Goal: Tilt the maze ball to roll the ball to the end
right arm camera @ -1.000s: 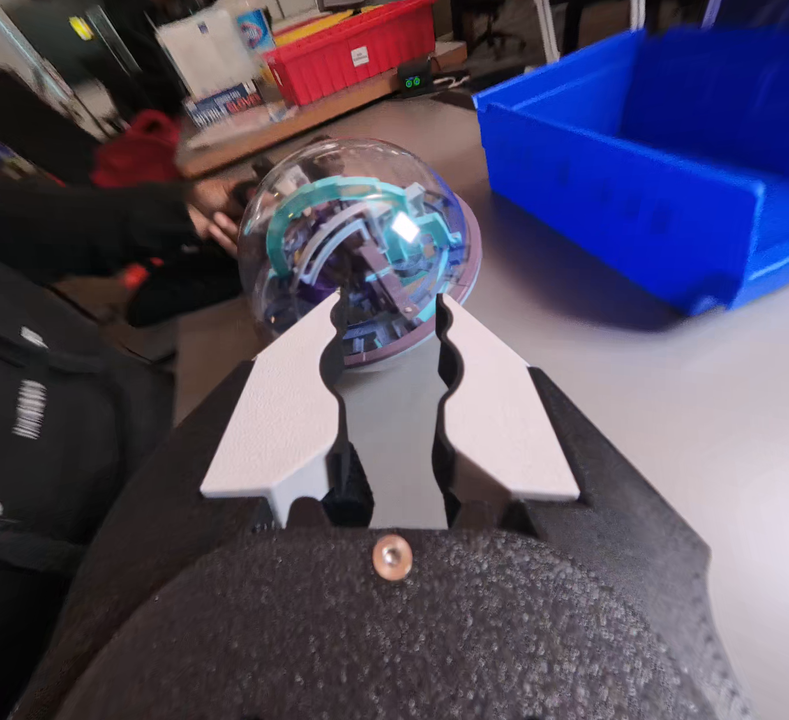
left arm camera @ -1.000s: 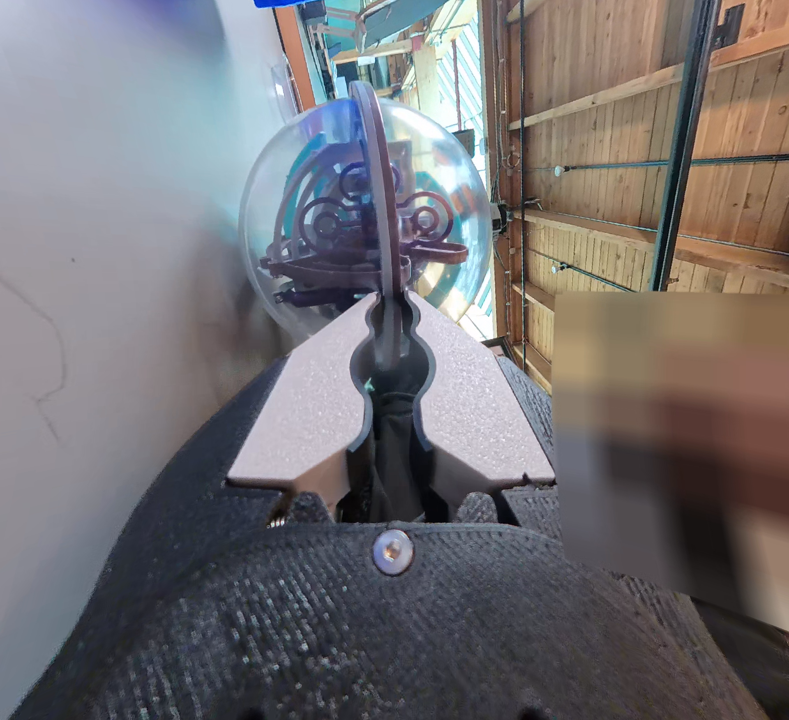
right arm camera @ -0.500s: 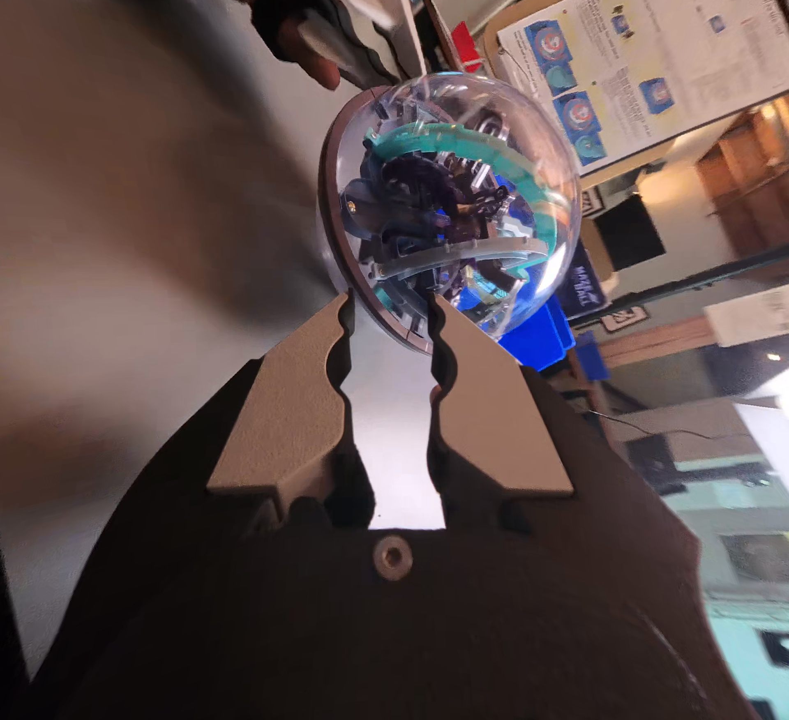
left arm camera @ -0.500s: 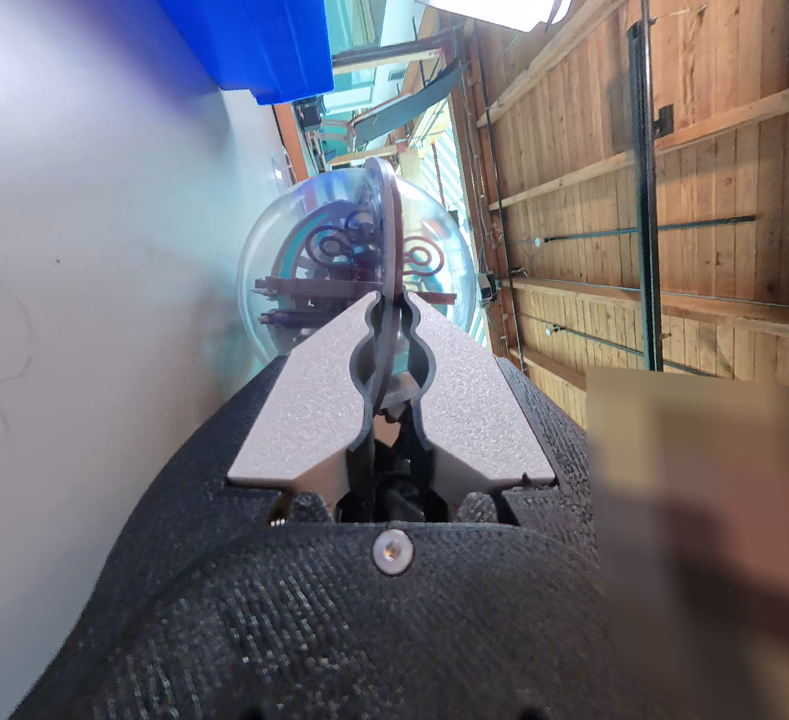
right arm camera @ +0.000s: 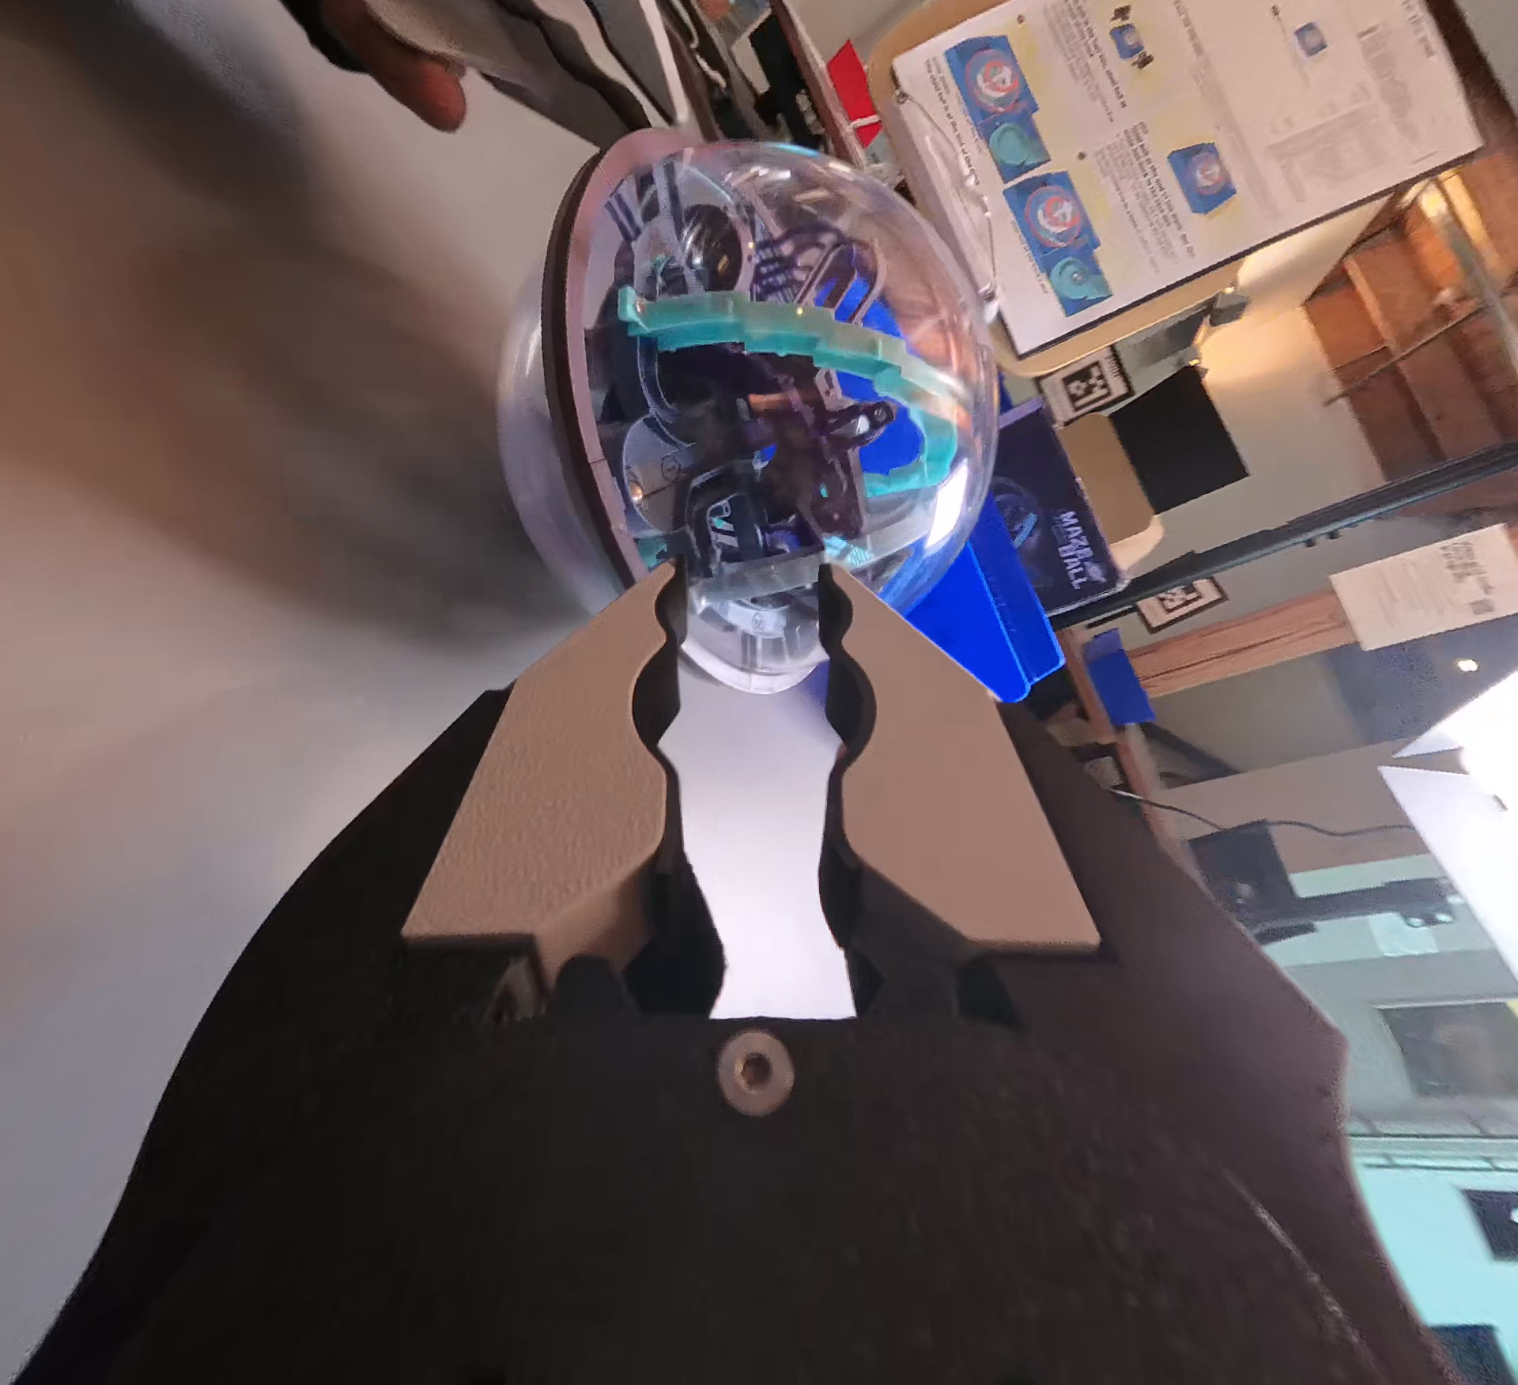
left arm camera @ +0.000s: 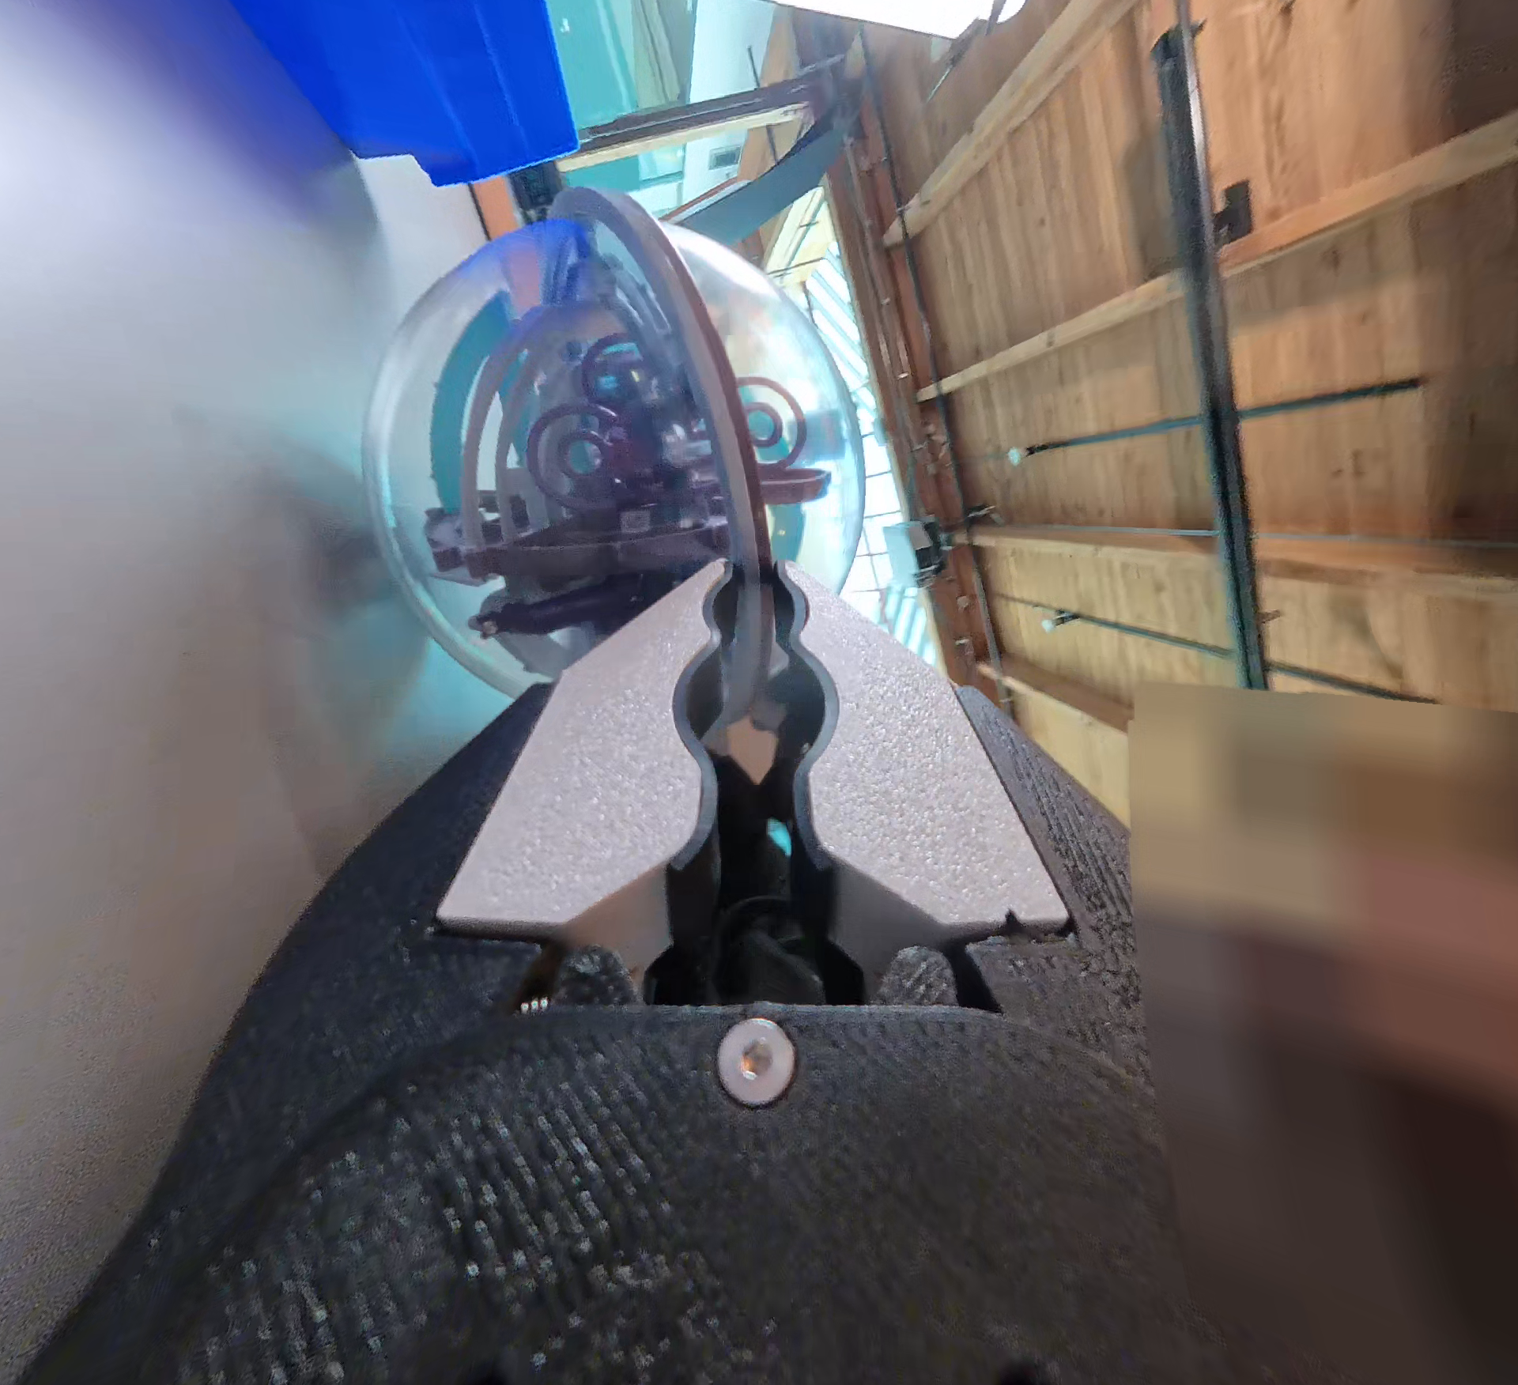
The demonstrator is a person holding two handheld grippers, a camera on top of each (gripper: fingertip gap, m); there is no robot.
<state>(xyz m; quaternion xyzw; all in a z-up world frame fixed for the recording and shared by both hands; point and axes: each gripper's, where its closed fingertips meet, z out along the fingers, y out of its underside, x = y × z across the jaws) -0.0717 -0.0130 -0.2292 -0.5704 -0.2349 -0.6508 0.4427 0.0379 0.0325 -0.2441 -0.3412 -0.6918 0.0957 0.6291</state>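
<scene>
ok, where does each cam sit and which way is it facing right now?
Left wrist view: on the left gripper, rolled sideways, looking along its fingers at the maze ball; fingers shut on the ball's rim, table at frame left, wooden wall behind.
Right wrist view: on the right gripper, also rolled, facing the ball; fingers apart against the clear shell; the left gripper and a hand show beyond.
Shared: ball, table, blue bin.

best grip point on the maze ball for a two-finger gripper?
The thin equator rim of the maze ball, approached edge-on. The left gripper is pinched on it that way. The clear domes are smooth and curved; the right gripper merely straddles one with its jaws apart, which looks likelier to slip.
</scene>
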